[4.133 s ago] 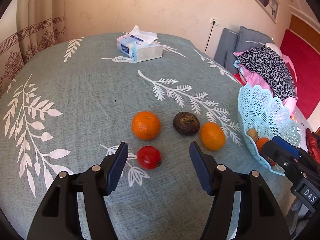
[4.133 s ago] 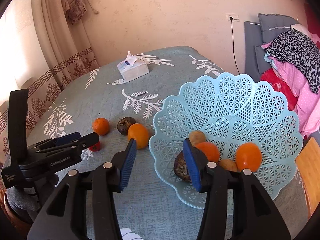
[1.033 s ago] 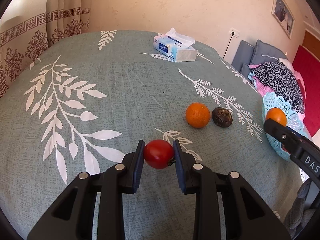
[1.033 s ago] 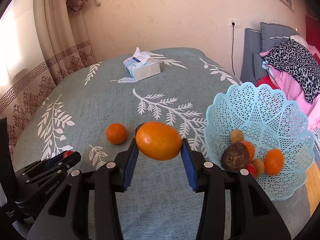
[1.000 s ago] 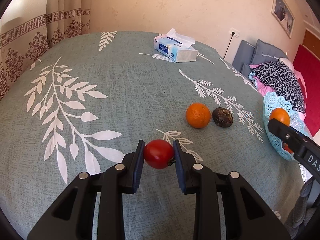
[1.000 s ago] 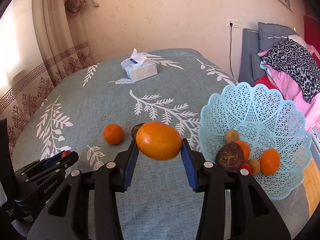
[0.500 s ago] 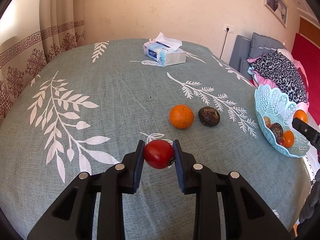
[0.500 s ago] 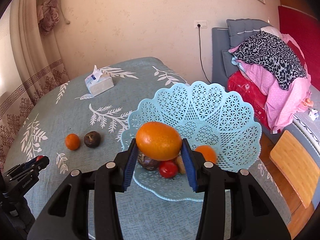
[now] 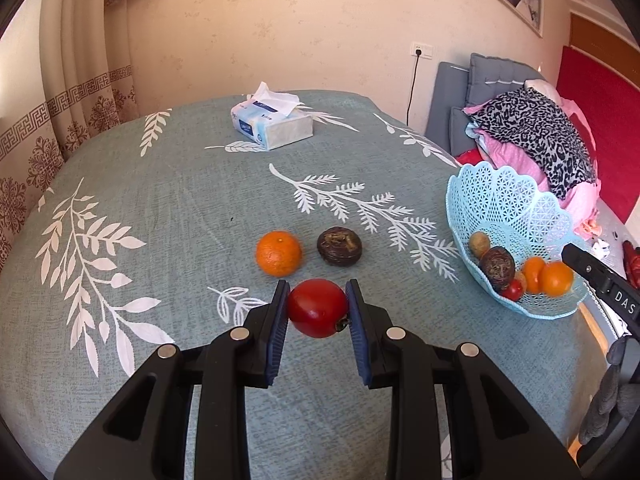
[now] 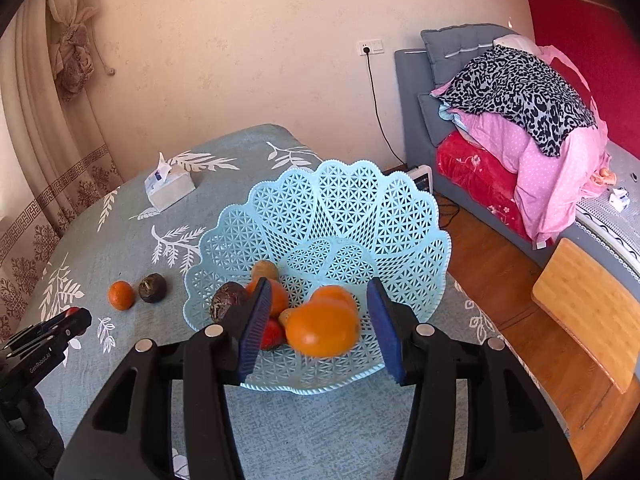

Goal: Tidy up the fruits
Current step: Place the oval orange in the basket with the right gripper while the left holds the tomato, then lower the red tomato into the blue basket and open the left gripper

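Observation:
My left gripper (image 9: 317, 308) is shut on a red tomato (image 9: 318, 307) and holds it above the teal tablecloth. Beyond it lie a small orange (image 9: 278, 253) and a dark wrinkled fruit (image 9: 339, 246). The light-blue lattice basket (image 9: 508, 204) stands at the right with several fruits inside. In the right wrist view my right gripper (image 10: 320, 330) is open over the basket (image 10: 340, 224). A large orange (image 10: 322, 330), blurred, sits between the spread fingers without touching them, above the other fruits. The small orange (image 10: 121, 295) and dark fruit (image 10: 152, 288) lie left of the basket.
A tissue box (image 9: 272, 126) sits at the far side of the table. A grey sofa with piled clothes (image 10: 516, 92) stands to the right. A wooden stool top (image 10: 588, 304) and wooden floor lie past the table's right edge. A curtain (image 9: 68, 92) hangs on the left.
My right gripper has opened over the basket and let go of the large orange, which is dropping in. My left gripper has lifted slightly, still holding the tomato.

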`<state>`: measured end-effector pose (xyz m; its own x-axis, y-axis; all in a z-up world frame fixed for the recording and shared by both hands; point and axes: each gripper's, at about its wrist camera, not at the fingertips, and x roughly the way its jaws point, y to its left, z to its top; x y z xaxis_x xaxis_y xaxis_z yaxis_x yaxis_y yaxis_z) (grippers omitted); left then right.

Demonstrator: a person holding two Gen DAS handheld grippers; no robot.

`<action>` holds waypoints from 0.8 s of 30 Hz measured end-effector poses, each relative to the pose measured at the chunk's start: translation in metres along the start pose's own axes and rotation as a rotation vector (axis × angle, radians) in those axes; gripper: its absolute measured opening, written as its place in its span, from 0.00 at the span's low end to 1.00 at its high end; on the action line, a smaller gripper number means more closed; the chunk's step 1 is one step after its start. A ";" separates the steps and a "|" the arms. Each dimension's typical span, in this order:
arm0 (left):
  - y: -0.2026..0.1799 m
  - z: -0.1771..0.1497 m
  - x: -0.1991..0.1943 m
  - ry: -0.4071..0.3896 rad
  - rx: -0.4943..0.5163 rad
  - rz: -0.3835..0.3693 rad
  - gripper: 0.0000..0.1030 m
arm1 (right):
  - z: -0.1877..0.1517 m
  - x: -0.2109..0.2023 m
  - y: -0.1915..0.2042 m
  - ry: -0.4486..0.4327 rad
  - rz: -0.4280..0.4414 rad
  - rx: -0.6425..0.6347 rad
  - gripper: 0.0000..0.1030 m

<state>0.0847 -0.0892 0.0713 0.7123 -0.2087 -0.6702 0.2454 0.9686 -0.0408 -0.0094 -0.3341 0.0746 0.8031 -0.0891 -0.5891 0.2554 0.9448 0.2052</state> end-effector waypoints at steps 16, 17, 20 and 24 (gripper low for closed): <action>-0.066 0.026 0.010 -0.026 0.107 -0.143 0.28 | -0.004 -0.012 -0.003 -0.067 0.006 -0.019 0.51; -0.071 0.028 0.012 -0.028 0.116 -0.151 0.28 | -0.004 -0.012 -0.004 -0.067 0.007 -0.018 0.51; -0.083 0.034 0.018 -0.019 0.134 -0.183 0.28 | -0.003 -0.011 -0.008 -0.065 0.005 -0.009 0.51; -0.096 0.040 0.028 0.023 0.138 -0.244 0.28 | -0.003 -0.011 -0.011 -0.070 -0.003 -0.003 0.51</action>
<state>0.1079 -0.1933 0.0861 0.6063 -0.4291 -0.6695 0.4966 0.8619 -0.1027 -0.0222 -0.3429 0.0763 0.8382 -0.1135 -0.5335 0.2561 0.9455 0.2013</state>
